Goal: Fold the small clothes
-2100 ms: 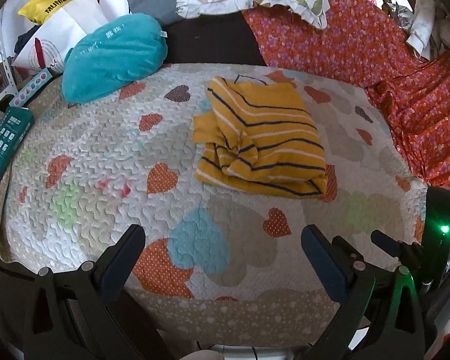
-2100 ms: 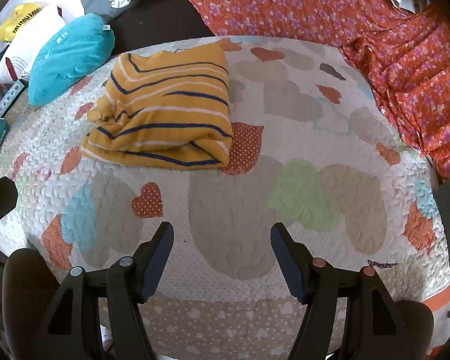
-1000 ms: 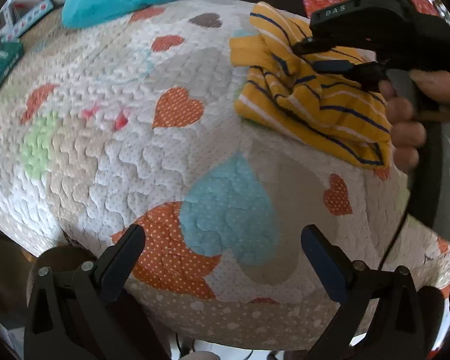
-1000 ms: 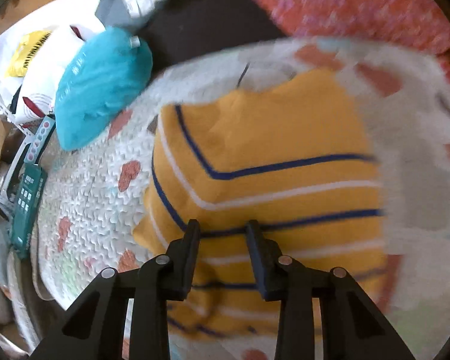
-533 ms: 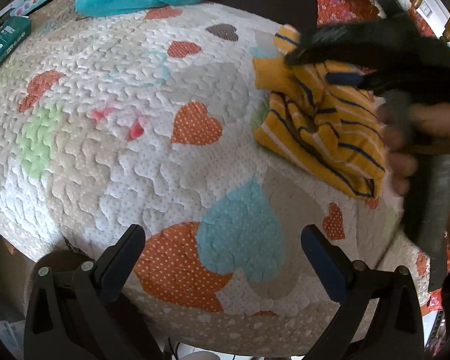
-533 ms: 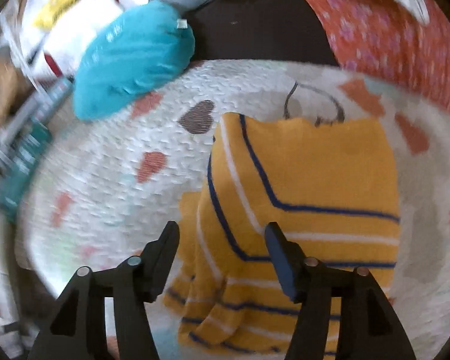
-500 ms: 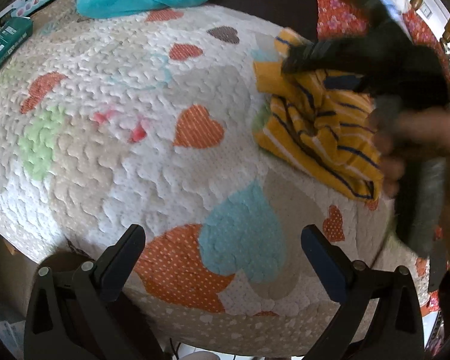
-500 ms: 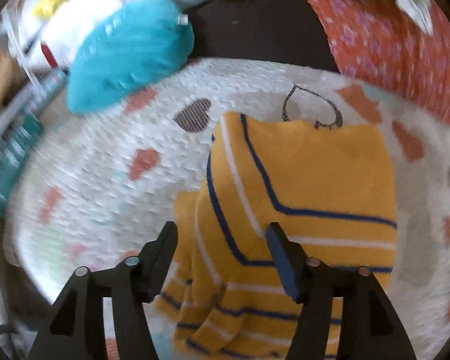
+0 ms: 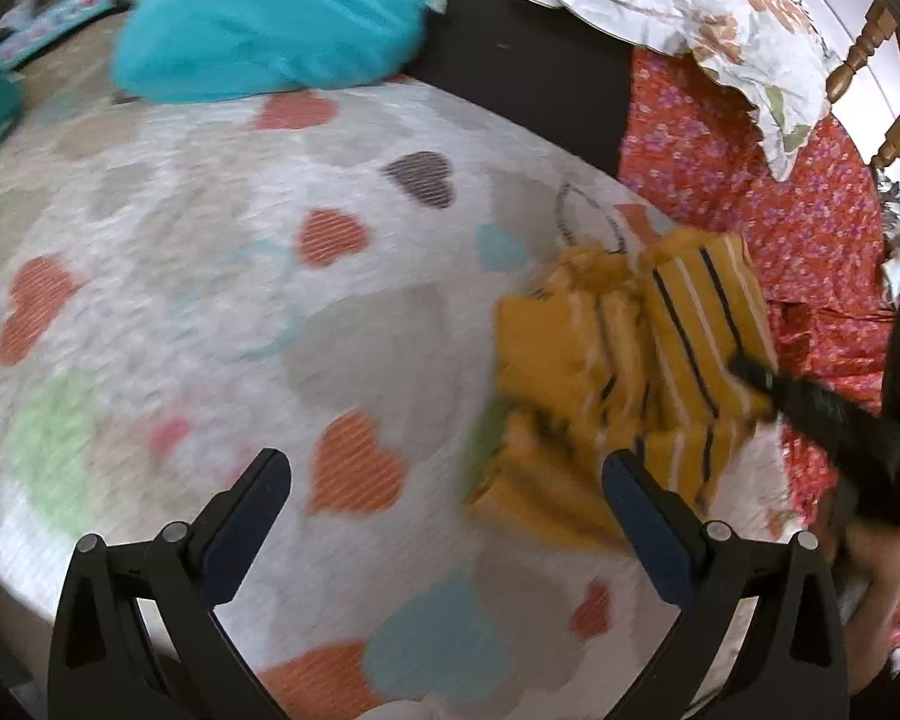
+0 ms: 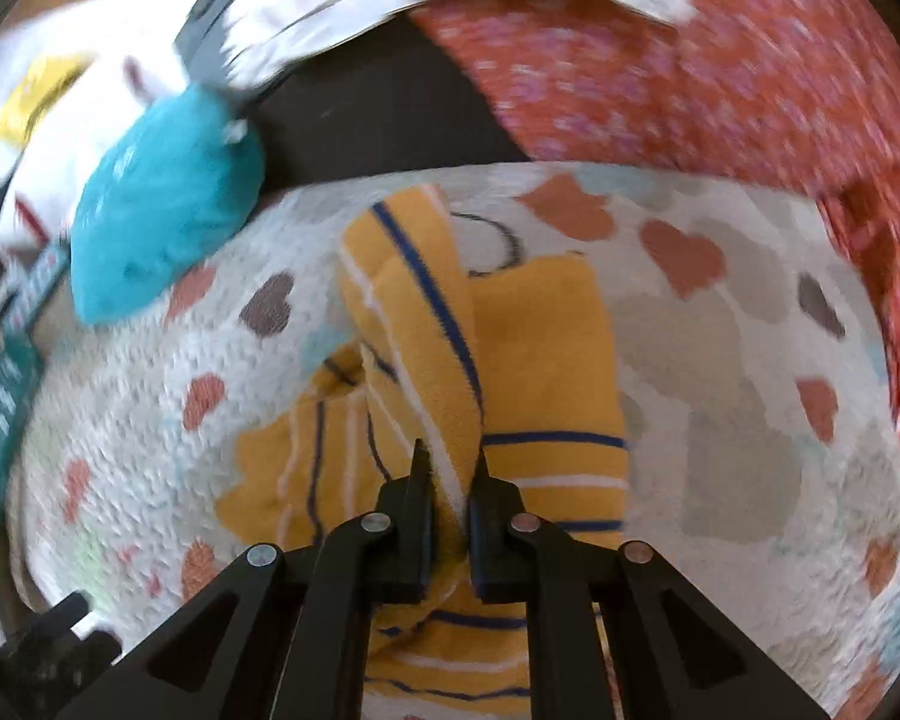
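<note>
Black gripper (image 10: 448,468) frames with silver screws.

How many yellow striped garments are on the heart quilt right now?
1. The yellow striped garment lies on the heart quilt, partly lifted, with a fold between the closing jaws of the right gripper. Nothing else like it shows; more could be hidden.

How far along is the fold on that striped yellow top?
Partly done: the striped yellow top lies bunched on the heart-print quilt. In hand: the right gripper is closing on a raised fold. Left: the left gripper is open and empty; edges need squaring.
</note>
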Tool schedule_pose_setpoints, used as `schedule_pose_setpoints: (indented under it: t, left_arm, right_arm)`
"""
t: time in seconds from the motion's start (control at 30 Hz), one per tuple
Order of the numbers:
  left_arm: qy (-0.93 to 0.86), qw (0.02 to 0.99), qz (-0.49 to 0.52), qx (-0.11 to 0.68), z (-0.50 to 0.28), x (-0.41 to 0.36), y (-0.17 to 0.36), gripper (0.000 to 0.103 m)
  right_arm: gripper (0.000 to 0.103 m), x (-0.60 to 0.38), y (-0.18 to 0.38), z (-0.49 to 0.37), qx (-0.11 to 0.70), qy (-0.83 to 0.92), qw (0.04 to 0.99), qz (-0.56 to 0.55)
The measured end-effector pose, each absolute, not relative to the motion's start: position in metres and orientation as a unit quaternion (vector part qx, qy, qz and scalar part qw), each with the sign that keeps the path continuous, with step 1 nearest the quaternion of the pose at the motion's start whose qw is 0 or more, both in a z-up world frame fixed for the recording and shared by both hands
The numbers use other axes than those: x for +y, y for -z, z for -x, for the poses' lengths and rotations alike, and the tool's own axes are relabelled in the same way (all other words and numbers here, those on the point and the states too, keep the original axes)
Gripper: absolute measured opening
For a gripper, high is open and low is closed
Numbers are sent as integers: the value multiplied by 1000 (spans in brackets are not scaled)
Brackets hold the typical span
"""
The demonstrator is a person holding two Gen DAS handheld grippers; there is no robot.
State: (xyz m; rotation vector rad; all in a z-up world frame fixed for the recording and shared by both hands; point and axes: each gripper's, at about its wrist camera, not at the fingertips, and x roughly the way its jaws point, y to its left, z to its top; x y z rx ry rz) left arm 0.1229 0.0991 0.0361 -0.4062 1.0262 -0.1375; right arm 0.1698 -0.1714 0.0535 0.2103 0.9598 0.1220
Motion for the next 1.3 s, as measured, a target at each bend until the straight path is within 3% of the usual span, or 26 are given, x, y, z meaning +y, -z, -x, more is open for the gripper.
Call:
schedule_pose_setpoints:
  t: [0.23, 0.37, 0.77, 0.93, 1.3]
  left_arm:
    - [155, 825, 207, 503, -196, 46, -38, 103]
    - [177, 787, 214, 552, -228, 20, -11, 103]
    - [305, 737, 244, 552, -236, -45, -7, 103]
    - [306, 737, 259, 544, -232, -13, -21, 103]
    - [93, 834, 187, 511, -180, 127, -31, 103]
  right_arm:
    - [9, -210, -48, -147, 455, -86, 866, -192]
    - [9, -219, -41, -139, 449, -102, 858, -227]
    - [10, -243, -23, -129, 437, -116, 843, -291]
    - [10, -235, -24, -131, 439, -122, 844, -282]
    - [10, -137, -30, -172, 468, -190, 839, -201]
